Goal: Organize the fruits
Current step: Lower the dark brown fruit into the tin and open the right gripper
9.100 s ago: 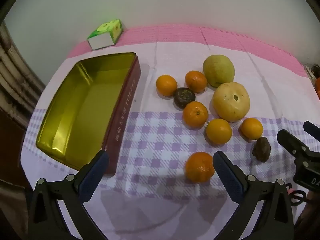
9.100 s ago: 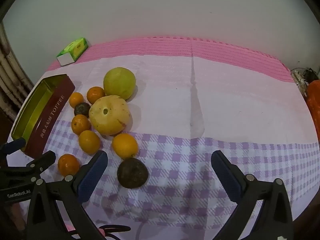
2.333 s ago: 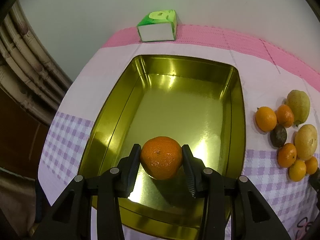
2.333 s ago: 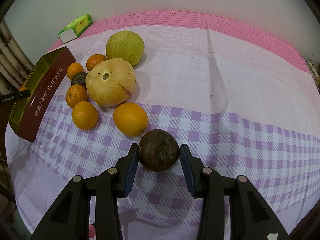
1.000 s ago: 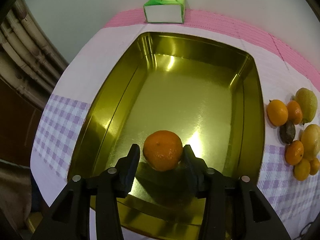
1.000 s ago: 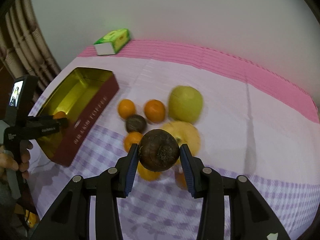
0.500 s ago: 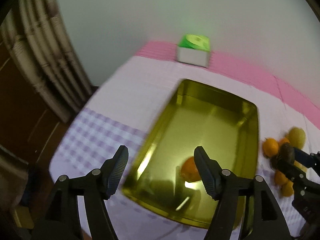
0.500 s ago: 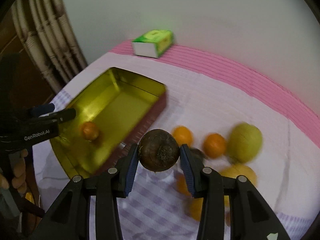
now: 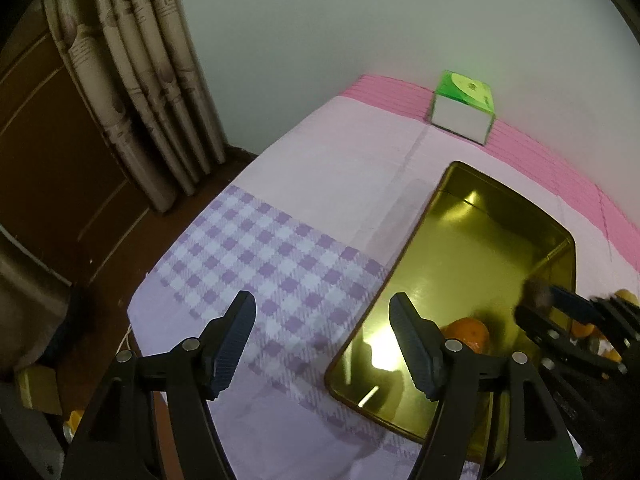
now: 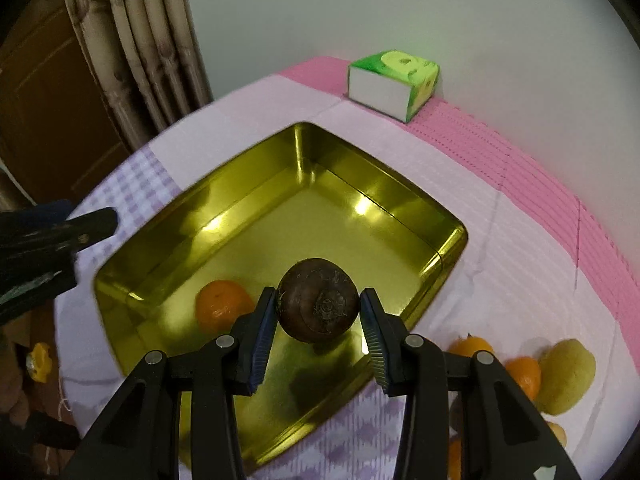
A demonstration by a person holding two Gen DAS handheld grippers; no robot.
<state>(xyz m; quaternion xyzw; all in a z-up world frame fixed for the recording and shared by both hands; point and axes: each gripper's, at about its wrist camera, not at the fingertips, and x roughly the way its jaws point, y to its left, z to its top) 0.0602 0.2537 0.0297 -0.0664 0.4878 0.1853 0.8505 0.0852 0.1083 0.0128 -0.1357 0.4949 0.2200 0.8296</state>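
My right gripper (image 10: 318, 322) is shut on a dark brown round fruit (image 10: 318, 300) and holds it over the gold tin (image 10: 400, 188). One orange (image 10: 220, 304) lies inside the tin near its left end. My left gripper (image 9: 324, 344) is open and empty, off the tin's left side above the checked cloth. In the left wrist view the tin (image 9: 492, 216) is at the right with the orange (image 9: 468, 330) in it, and the right gripper (image 9: 560, 312) comes in from the right. The left gripper (image 10: 72, 228) shows at the left edge of the right wrist view.
Several oranges (image 10: 520, 372) and a yellow-green fruit (image 10: 568, 372) lie on the cloth right of the tin. A green and white box (image 10: 392, 80) stands by the wall. A curtain (image 9: 144, 92) and the table's left edge (image 9: 192, 232) are at the left.
My left gripper has let go of the orange in the tin, opened and drawn back to the left. My right gripper has carried the brown fruit from the cloth to above the tin.
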